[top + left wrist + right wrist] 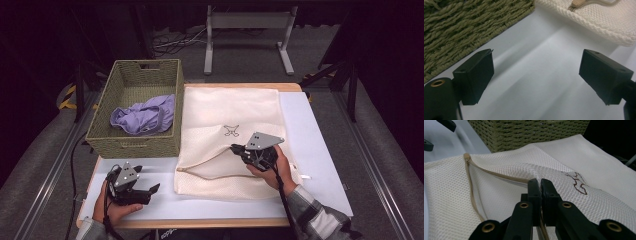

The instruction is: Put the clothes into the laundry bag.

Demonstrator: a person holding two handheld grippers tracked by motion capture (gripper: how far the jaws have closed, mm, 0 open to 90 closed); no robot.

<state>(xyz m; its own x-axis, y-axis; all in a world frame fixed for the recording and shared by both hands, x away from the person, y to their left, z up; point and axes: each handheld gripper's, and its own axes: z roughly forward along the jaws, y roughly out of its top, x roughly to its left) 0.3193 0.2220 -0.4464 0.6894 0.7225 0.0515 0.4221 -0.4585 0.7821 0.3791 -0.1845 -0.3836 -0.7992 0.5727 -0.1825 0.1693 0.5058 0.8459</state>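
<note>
My right gripper (540,185) is clamped on the upper edge of the mesh bag (227,145) at table centre. My left gripper (150,192), at eight o'clock, stands apart. The basket (135,145) sits at ten o'clock.

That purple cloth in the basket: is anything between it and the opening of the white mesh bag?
The near wall of the basket stands between the purple cloth and the mesh bag. The right tongs hold the bag's zipper edge lifted, so its mouth gapes toward the basket; the left tongs are open and empty.
</note>
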